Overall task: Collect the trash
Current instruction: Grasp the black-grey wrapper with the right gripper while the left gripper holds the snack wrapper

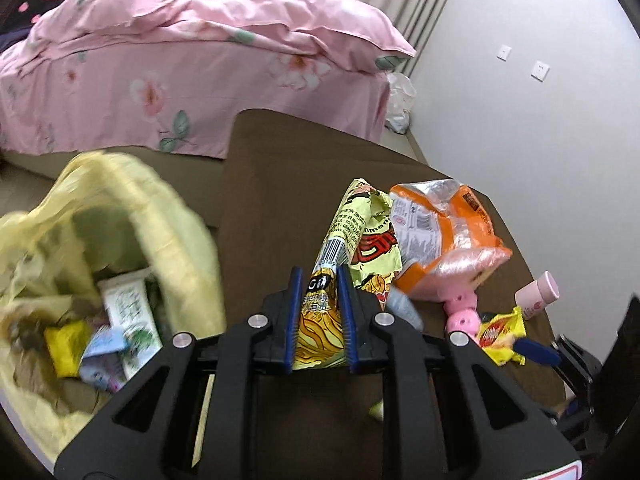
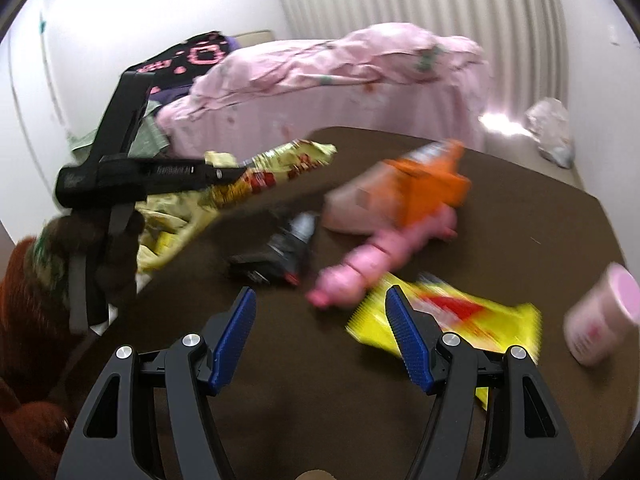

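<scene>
Now left gripper (image 1: 319, 276) clamped on wrapper (image 1: 340, 240), lifted toward bag (image 1: 120, 200) off table's (image 1: 280, 160) left edge; right gripper (image 2: 320, 300) spread, empty.

- Right hand-held gripper (image 2: 320, 334) hangs wide open over the brown worktop (image 2: 520, 220).
- Left hand-held gripper (image 2: 224, 174) grips a yellow wrapper (image 2: 280, 160).
- Pink bed (image 2: 340, 80) behind.
</scene>
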A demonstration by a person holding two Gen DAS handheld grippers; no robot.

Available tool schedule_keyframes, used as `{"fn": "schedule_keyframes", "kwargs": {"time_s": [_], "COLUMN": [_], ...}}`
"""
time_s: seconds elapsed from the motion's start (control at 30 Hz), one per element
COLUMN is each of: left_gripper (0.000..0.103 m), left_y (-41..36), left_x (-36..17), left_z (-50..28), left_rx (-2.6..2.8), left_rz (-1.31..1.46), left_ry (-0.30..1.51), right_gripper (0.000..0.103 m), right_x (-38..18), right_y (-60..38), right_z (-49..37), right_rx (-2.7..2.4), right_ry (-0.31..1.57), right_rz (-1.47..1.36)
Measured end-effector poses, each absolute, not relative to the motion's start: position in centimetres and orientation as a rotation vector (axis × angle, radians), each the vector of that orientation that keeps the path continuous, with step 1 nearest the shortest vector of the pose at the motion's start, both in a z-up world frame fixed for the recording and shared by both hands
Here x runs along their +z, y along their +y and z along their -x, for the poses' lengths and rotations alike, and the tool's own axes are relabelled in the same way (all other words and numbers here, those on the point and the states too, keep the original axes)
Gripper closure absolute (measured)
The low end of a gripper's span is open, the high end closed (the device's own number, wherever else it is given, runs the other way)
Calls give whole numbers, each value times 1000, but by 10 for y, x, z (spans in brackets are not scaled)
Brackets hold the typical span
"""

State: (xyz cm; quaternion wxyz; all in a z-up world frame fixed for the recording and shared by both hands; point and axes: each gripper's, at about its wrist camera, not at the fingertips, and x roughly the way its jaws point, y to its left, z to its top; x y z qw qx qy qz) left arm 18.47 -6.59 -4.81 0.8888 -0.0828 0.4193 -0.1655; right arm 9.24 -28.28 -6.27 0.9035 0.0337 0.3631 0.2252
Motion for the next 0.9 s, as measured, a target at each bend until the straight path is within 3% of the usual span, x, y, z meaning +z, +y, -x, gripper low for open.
{"fn": "schedule_keyframes", "kwargs": {"time_s": [0.07, 0.27, 0.4, 0.73, 0.9], "left_gripper": [86, 86, 86, 86, 84], "left_y": [-58, -42, -37, -62, -77], "left_x": [-52, -57, -55, -57, -66], "left_z": [-179, -168, -165, -141, -126], "left_rx": [-330, -304, -300, -395, -440], "left_rz": [193, 221, 229, 181, 139], "left_ry": [887, 895, 882, 914, 952], "right_gripper": [51, 54, 71, 69, 44], "right_x": [-69, -83, -89, -86, -89], "right_y": [-265, -237, -231, -261, -285], "right_z": [-112, -146, -137, -65, -44], "right_rx": [457, 474, 504, 397, 394], "right_ry": [794, 852, 886, 912, 907], "right_rz": [-69, -76, -47, 150, 99]}}
